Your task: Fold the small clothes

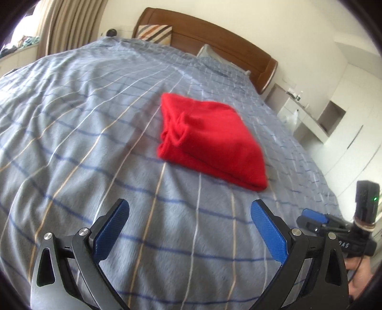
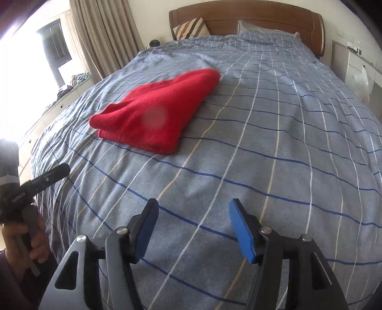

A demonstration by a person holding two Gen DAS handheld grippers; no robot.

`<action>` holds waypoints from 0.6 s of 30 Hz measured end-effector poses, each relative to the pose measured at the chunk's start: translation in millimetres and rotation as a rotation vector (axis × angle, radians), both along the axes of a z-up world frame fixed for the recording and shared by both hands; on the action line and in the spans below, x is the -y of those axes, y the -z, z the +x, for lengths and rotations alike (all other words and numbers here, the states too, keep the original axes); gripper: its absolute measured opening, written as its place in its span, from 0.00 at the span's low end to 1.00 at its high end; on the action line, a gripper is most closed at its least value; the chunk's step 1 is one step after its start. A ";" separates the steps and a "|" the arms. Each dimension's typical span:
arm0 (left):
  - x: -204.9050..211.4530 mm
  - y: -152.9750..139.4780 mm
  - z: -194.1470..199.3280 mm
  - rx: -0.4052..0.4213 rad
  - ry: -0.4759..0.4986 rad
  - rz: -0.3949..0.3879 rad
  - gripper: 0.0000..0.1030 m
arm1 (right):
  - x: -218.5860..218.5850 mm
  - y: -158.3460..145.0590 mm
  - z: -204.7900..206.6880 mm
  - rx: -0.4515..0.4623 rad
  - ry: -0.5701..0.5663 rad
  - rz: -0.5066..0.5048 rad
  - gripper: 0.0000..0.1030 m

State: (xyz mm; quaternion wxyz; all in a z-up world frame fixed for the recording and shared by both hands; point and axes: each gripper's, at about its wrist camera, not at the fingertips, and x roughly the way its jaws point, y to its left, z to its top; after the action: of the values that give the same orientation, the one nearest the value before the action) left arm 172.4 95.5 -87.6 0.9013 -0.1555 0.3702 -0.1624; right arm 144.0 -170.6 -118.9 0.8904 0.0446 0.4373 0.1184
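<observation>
A red garment (image 1: 210, 140) lies folded into a thick, roughly square bundle on the bed (image 1: 95, 119), out in the middle of the blue-grey checked cover and well short of the pillows. One folded edge faces the cameras; on its left side in the left wrist view, loose layers and a small loop of cloth show at the open end.

The left gripper (image 1: 189, 229) hangs over bare cover on the near side of the garment, its jaws spread wide with nothing between the blue pads (image 1: 112, 231) — only the bedding shows through the gap. The right gripper (image 2: 193, 229) also stands over bare cover, nearer than the garment and apart from it, jaws parted and empty, though less widely than the left pair.

Each view catches the other tool at its edge: the right one low at the right of the left view, the left one low at the left of the right view, with a hand (image 2: 28, 240) around its grip.

A wooden headboard (image 2: 250, 19), a striped pillow (image 2: 191, 27) and curtains (image 2: 102, 35) stand beyond the bed.
</observation>
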 end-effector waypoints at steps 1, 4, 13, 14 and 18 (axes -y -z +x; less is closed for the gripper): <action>1.3 -8.1 16.5 -0.006 0.012 -0.016 0.99 | 5.5 -2.4 6.0 0.003 0.011 0.020 0.67; 3.6 -21.0 74.8 -0.054 0.043 -0.060 0.99 | 15.6 -13.8 38.9 0.015 0.053 0.152 0.68; 5.3 21.9 166.5 -0.265 0.045 0.042 0.99 | 6.0 11.4 177.5 -0.127 0.102 0.526 0.74; 5.5 24.6 171.0 -0.281 0.050 0.037 0.99 | 2.6 21.5 191.0 -0.158 0.108 0.540 0.74; 18.9 26.4 177.9 -0.288 0.110 0.042 0.94 | -18.8 45.3 221.6 -0.218 0.070 0.579 0.44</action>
State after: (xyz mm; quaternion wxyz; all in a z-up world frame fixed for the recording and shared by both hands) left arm 350.4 76.6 -114.0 0.8317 -0.1376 0.5071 -0.1796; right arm 365.5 -151.8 -164.2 0.7921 0.3238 0.4765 0.2019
